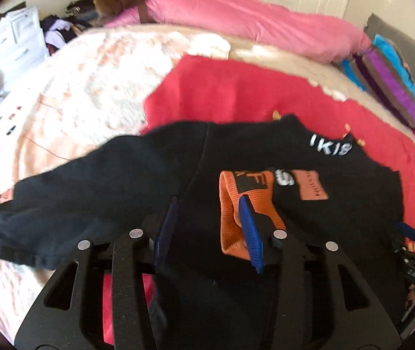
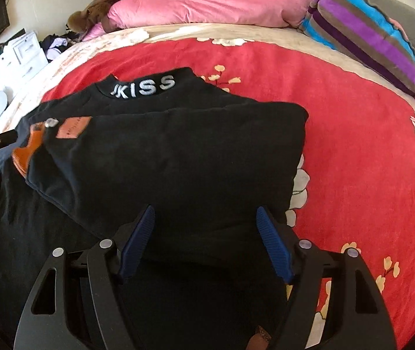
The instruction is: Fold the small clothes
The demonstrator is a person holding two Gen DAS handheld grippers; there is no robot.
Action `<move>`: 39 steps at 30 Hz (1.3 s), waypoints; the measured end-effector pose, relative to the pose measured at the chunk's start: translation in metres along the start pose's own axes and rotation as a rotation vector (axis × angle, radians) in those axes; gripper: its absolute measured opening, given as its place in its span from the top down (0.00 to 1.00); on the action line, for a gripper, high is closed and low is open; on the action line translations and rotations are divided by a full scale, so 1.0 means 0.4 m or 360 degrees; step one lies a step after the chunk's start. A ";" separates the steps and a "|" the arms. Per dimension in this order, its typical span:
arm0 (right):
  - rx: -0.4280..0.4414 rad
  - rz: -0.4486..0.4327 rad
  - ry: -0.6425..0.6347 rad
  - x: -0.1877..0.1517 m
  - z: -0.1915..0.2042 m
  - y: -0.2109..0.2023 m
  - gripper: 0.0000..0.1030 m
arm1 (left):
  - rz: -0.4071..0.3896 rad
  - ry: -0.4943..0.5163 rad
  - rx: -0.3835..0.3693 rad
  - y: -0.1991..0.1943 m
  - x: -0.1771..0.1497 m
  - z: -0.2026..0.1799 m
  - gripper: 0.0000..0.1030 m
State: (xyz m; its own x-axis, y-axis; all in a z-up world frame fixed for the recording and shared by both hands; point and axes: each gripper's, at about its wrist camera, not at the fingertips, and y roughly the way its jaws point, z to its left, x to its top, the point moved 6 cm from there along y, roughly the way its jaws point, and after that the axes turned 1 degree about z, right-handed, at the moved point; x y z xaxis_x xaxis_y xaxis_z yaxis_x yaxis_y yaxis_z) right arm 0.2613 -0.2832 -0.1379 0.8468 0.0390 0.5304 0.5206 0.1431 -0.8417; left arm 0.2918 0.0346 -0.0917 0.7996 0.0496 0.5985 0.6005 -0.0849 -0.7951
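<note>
A small black sweater [image 1: 280,151] with white "KISS" lettering on the collar [image 2: 146,86] lies on a red blanket [image 1: 236,93]. One sleeve is folded across the body, its orange cuff [image 1: 245,204] near the middle. The other sleeve [image 1: 61,204] stretches out to the left. My left gripper [image 1: 210,218] is open, its jaws wide apart over the sweater beside the orange cuff. My right gripper [image 2: 206,224] is open over the folded sweater's [image 2: 178,157] lower part. It also shows at the right edge of the left wrist view [image 1: 411,233].
The red blanket [image 2: 353,145] has a flower pattern and covers a bed with a pale fluffy cover [image 1: 76,87]. A pink duvet [image 2: 207,5] and a striped pillow [image 2: 367,40] lie at the back. White drawers [image 1: 12,40] stand left.
</note>
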 end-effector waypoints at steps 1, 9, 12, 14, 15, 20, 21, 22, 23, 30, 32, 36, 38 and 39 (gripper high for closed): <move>0.0021 -0.0011 0.0017 0.002 0.000 -0.004 0.31 | -0.0009 0.0014 -0.0021 -0.011 0.001 -0.011 0.66; 0.0069 0.0008 0.0066 -0.001 -0.001 -0.009 0.31 | 0.0188 0.0262 -0.0149 0.054 -0.062 -0.191 0.65; 0.0049 0.0021 0.0031 -0.006 0.004 -0.003 0.31 | 0.0272 0.0212 -0.0131 0.107 -0.094 -0.176 0.65; 0.0054 0.0018 0.0031 -0.006 0.004 -0.004 0.30 | 0.0242 0.0211 -0.0148 0.105 -0.097 -0.173 0.65; 0.0064 0.0013 0.0044 -0.004 0.002 -0.007 0.30 | 0.0236 0.0210 -0.0151 0.100 -0.096 -0.172 0.65; 0.0110 -0.0076 0.0087 0.019 0.004 -0.044 0.27 | 0.0177 0.0173 -0.0200 0.046 -0.077 -0.171 0.57; 0.0111 -0.0092 0.0083 0.023 0.006 -0.052 0.23 | 0.0167 0.0171 -0.0199 0.038 -0.073 -0.169 0.54; 0.0113 -0.0118 0.0074 0.030 0.011 -0.065 0.22 | 0.0154 0.0169 -0.0205 0.024 -0.067 -0.167 0.51; 0.0114 -0.0141 0.0067 0.036 0.016 -0.077 0.21 | 0.0147 0.0165 -0.0213 0.015 -0.064 -0.167 0.49; 0.0160 -0.0277 -0.0002 0.068 0.087 -0.159 0.12 | 0.0058 0.0135 -0.0234 -0.063 -0.043 -0.159 0.29; 0.0164 -0.0303 -0.0032 0.073 0.110 -0.176 0.12 | 0.0045 0.0117 -0.0231 -0.080 -0.042 -0.148 0.23; 0.0183 -0.0325 -0.0076 0.075 0.157 -0.202 0.12 | 0.0021 0.0080 -0.0188 -0.106 -0.044 -0.098 0.16; 0.0201 -0.0325 -0.0097 0.075 0.186 -0.207 0.12 | 0.0017 0.0037 -0.0162 -0.118 -0.045 -0.062 0.15; 0.0208 -0.0320 -0.0112 0.074 0.202 -0.207 0.12 | 0.0015 0.0015 -0.0153 -0.125 -0.045 -0.041 0.15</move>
State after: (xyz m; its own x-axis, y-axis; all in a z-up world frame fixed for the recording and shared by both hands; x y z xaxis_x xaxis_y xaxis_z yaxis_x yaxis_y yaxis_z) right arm 0.2344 -0.2141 -0.0445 0.7155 0.0648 0.6956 0.6556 0.2817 -0.7006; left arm 0.2471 0.0217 -0.0610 0.8049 0.0390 0.5921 0.5885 -0.1807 -0.7880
